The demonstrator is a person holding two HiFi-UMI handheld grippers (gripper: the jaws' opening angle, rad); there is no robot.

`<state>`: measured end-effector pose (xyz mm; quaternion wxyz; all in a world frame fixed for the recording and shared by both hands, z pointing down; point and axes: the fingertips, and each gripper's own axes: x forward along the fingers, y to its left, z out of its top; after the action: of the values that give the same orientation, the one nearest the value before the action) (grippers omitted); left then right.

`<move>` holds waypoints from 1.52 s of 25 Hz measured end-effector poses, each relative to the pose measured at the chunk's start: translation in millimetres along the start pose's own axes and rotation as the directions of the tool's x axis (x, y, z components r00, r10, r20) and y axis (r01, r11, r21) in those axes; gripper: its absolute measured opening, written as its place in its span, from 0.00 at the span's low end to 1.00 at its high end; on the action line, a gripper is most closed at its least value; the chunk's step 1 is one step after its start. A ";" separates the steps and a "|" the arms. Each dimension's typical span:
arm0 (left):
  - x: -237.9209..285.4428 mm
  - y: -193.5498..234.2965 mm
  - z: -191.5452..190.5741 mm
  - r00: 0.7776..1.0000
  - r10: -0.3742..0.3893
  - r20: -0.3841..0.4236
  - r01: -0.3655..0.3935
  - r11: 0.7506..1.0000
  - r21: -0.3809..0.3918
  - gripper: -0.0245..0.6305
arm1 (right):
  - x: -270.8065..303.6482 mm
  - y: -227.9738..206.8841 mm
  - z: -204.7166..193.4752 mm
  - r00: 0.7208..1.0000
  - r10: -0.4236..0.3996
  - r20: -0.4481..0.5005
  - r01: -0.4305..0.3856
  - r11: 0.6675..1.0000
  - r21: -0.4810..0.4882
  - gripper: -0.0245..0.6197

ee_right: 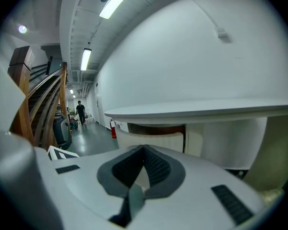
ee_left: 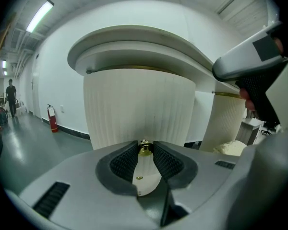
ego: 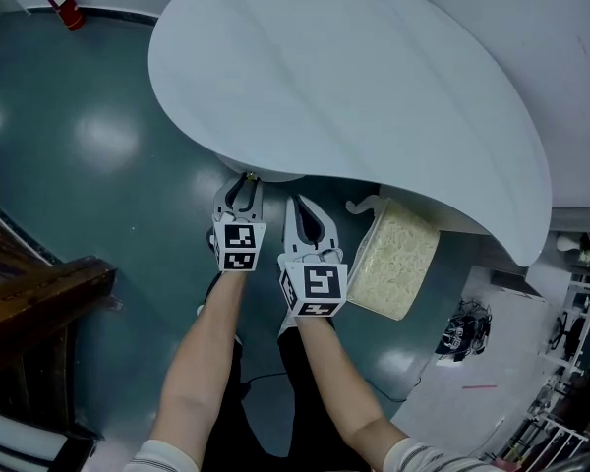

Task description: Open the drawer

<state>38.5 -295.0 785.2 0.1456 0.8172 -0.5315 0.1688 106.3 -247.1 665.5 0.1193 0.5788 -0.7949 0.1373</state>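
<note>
A red fire extinguisher stands by the far wall at the upper left, beyond a glossy teal floor and a dark wooden staircase at the left edge, as a person reaches both bare forearms toward the near rim of a wide, white, curved table. The left tongs, a marker cube on its back, points away from the person and slightly downward. Its ribbed pads are drawn in part-way and pinch a small brass knob between their tips. The knob juts straight out toward the person from the drawer, which sits just under the table's near edge, its cream, vertically ribbed front bulging outward. Seen from the right gripper view, that front runs sideways beneath the tabletop, its long axis level and following the rim, with a dark brown gap above its upper edge. Just to the right, the right tongs points the same way, its tips pressed together with nothing between them, clear of the drawer front. Farther right, a cream textured block lies on the floor, partly under the table.
</note>
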 end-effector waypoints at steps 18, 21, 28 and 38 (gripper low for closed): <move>-42.4 -5.2 -23.4 0.996 -0.017 -0.085 0.015 1.000 -0.027 0.19 | -13.8 5.7 -21.4 0.998 0.020 -0.060 -0.019 1.000 0.021 0.06; -49.6 -6.4 -28.5 0.995 -0.012 -0.098 0.008 0.999 -0.032 0.19 | -21.7 8.7 -23.0 0.998 0.027 -0.062 -0.025 0.999 0.022 0.06; -66.7 -8.7 -37.6 0.991 -0.005 -0.130 0.000 0.999 -0.043 0.19 | -38.6 17.2 -25.3 0.997 0.028 -0.070 -0.025 0.999 0.043 0.06; -92.6 -13.6 -53.1 0.987 -0.006 -0.160 -0.003 0.998 -0.057 0.19 | -63.8 33.8 -36.5 0.995 0.040 -0.091 -0.034 0.998 0.058 0.06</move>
<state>9.6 -191.6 792.4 0.2114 0.7969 -0.5221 0.2184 94.5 -167.6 674.6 0.1369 0.5601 -0.7949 0.1886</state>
